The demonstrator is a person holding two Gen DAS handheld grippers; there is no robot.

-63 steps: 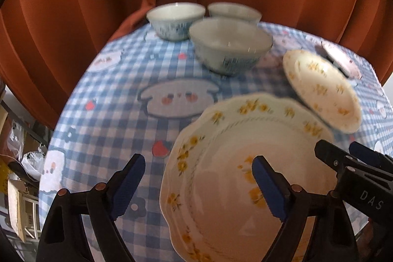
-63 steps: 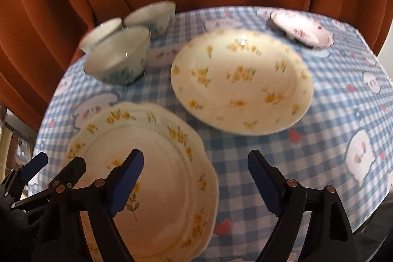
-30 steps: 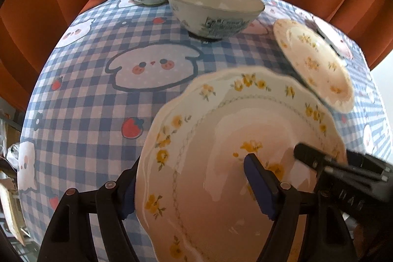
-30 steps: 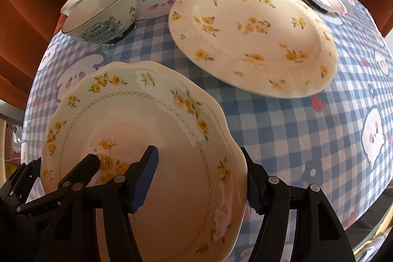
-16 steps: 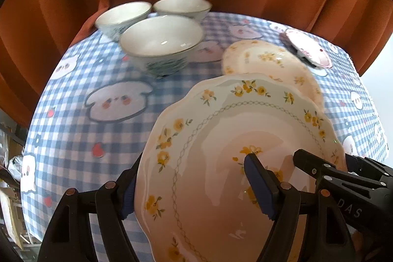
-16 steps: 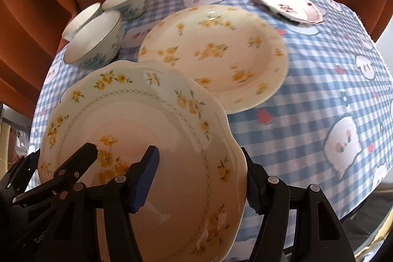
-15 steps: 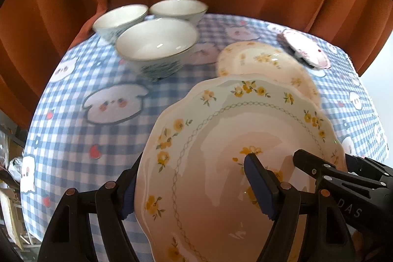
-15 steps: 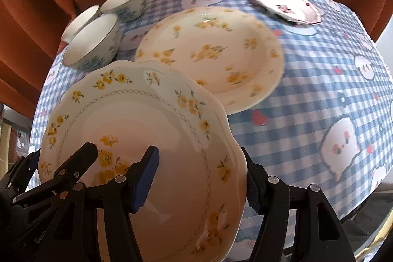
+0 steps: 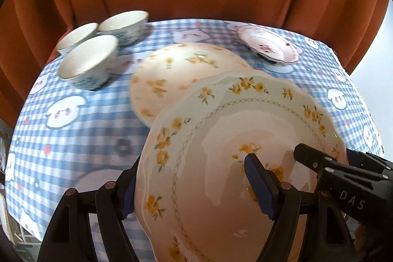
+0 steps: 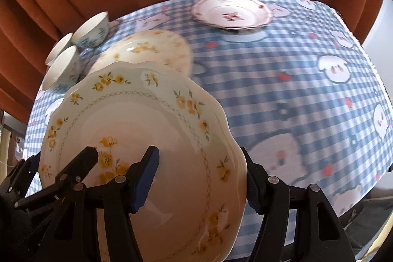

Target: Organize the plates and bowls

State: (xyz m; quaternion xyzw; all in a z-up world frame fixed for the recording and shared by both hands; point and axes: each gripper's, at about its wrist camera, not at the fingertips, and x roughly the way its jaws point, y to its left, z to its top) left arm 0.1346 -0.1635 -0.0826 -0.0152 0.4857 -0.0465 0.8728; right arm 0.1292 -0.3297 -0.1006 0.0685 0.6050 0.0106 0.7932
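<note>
Scalloped plate clamped by both grippers, above table.

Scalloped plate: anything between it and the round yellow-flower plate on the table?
Nothing visible. The scalloped plate, gripped by the left gripper and right gripper, hangs over the near edge of the round yellow-flower plate, whose face is bare. Bowls sit aside.

Both wrist views close above, angled down, sharing scalloped plate
</note>
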